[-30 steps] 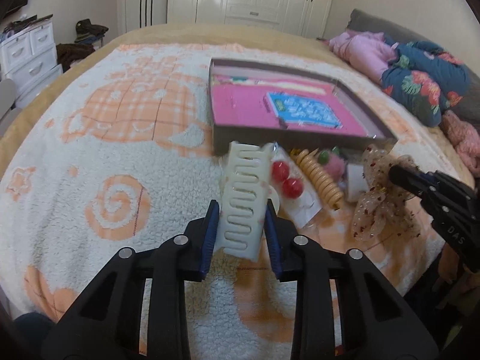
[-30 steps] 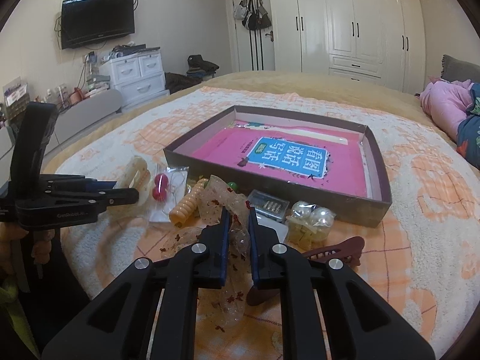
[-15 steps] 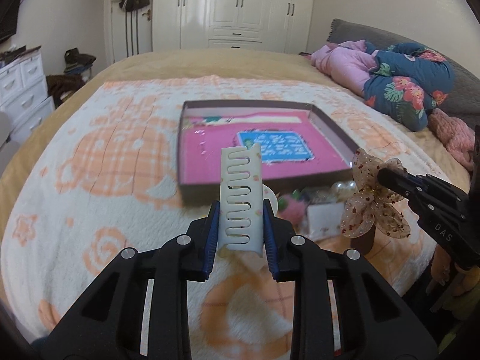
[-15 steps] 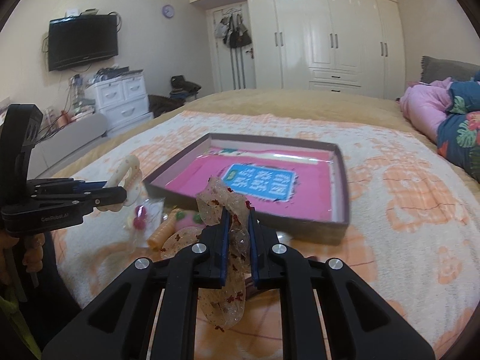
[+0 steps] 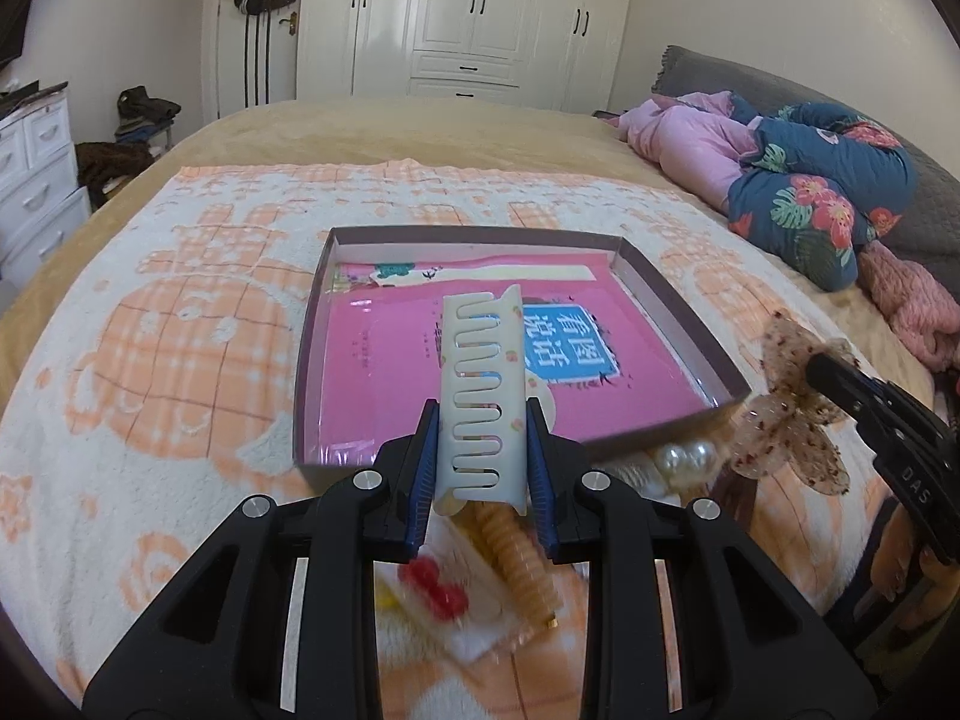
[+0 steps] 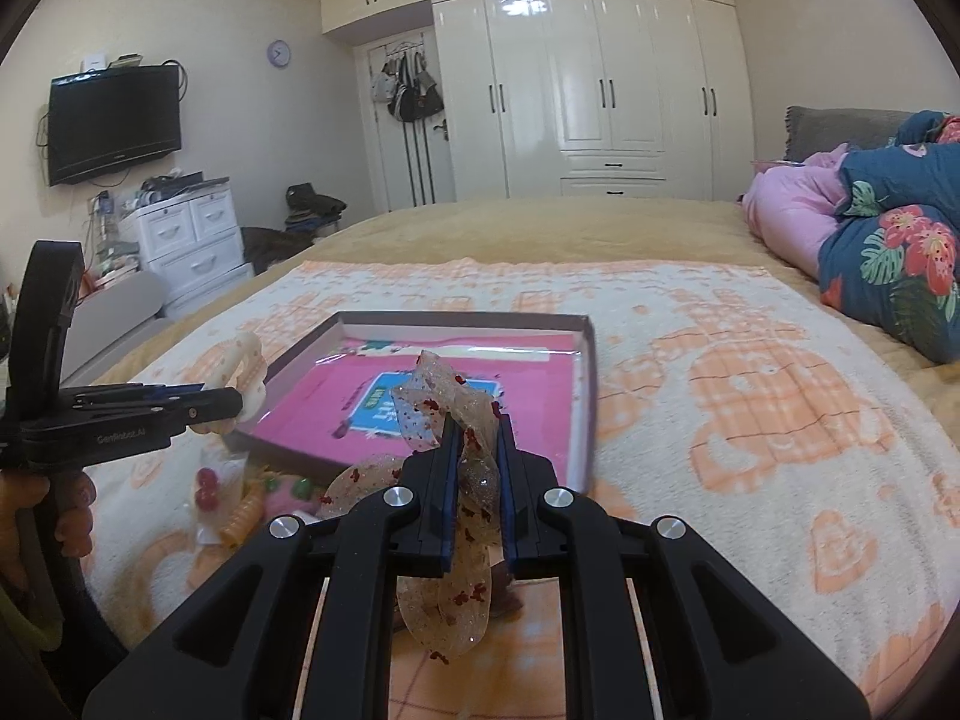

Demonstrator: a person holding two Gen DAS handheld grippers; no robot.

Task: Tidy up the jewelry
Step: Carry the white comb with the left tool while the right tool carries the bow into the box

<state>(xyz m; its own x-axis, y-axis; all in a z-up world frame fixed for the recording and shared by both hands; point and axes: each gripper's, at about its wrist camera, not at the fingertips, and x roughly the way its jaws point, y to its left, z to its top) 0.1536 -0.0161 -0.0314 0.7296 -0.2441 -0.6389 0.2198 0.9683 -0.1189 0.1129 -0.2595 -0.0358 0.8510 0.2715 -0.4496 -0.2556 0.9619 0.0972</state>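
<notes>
My left gripper is shut on a cream claw hair clip and holds it above the near edge of the shallow box with a pink book inside. My right gripper is shut on a sheer ribbon bow with red specks, held above the box's near wall. The bow also shows in the left wrist view, and the clip in the right wrist view. Loose pieces lie in front of the box: red bead ties, a tan spiral tie, pearls.
The box sits on an orange and white blanket on a bed. Pink and floral bedding is piled at the far right. White drawers and a TV stand left of the bed, wardrobes behind.
Both grippers have risen and moved forward toward the box, carrying the clip and the bow. The loose pieces now lie below and behind the fingertips.
</notes>
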